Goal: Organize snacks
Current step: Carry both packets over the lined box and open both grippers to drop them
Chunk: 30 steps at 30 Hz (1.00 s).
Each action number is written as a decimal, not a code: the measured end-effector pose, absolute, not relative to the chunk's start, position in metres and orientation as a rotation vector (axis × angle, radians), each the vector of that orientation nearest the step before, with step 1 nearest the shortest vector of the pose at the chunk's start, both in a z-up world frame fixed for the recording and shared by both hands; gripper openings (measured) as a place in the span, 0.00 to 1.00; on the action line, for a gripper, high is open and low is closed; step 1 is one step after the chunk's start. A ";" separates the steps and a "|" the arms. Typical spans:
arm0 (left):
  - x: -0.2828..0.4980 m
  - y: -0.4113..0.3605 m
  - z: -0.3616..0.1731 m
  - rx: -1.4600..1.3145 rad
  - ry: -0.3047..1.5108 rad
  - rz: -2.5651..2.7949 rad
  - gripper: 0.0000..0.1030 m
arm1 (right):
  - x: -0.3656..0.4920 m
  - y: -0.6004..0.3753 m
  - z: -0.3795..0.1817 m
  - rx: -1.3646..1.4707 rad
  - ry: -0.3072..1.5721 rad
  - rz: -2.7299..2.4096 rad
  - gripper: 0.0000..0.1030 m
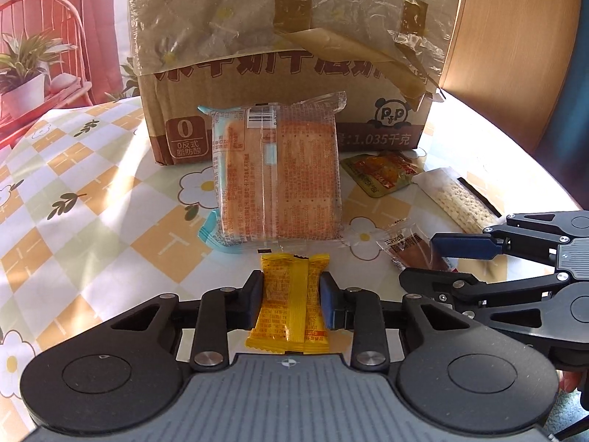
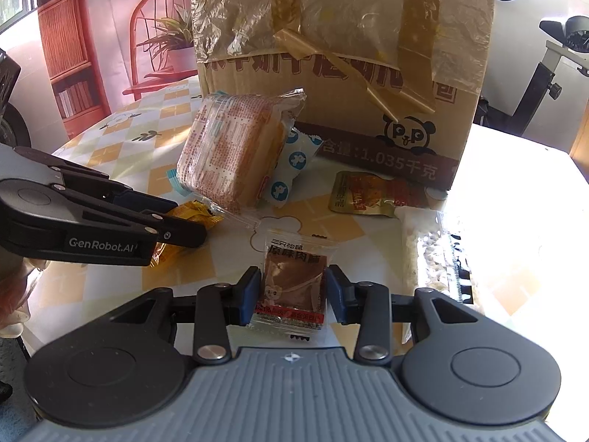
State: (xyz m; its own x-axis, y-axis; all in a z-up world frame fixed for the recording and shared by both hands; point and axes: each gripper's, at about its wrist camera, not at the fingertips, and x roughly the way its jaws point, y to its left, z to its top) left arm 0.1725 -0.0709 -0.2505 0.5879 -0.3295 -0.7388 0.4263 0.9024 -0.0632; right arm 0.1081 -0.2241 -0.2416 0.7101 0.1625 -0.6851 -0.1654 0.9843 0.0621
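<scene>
A yellow snack packet (image 1: 289, 313) lies on the flowered tablecloth (image 1: 92, 184), and my left gripper (image 1: 291, 287) is shut on it, a blue pad pressing each side. From the right wrist view the same packet (image 2: 198, 215) shows between the left gripper's (image 2: 189, 221) fingers. My right gripper (image 2: 292, 287) is shut on a small clear packet of brown dried meat (image 2: 294, 280); in the left wrist view that packet (image 1: 405, 254) sits between the right gripper's (image 1: 419, 260) fingers. Just beyond both lies a clear pack of orange crackers (image 1: 279, 176).
A taped cardboard box (image 1: 287, 55) stands behind the snacks. Against it leans the cracker pack (image 2: 228, 154), over a blue-and-white packet (image 2: 291, 169). A gold-red sachet (image 2: 368, 193) and a long pack of pale crackers (image 2: 430, 254) lie to the right.
</scene>
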 end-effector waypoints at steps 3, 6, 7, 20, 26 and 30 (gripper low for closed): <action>0.170 -0.068 -0.248 0.117 0.826 -0.439 0.32 | 0.107 -0.225 -0.241 0.004 0.759 0.184 0.40; 0.167 -0.067 -0.241 0.115 0.805 -0.440 0.32 | 0.106 -0.225 -0.241 0.015 0.758 0.190 0.40; 0.166 -0.067 -0.239 0.114 0.799 -0.442 0.32 | 0.105 -0.226 -0.241 0.018 0.759 0.191 0.40; 0.151 -0.058 -0.211 0.087 0.713 -0.438 0.32 | 0.097 -0.226 -0.218 0.029 0.694 0.176 0.40; 0.149 -0.052 -0.191 0.070 0.660 -0.429 0.32 | 0.098 -0.227 -0.200 0.016 0.640 0.171 0.40; 0.148 -0.048 -0.177 0.058 0.623 -0.424 0.32 | 0.099 -0.229 -0.186 0.008 0.602 0.167 0.40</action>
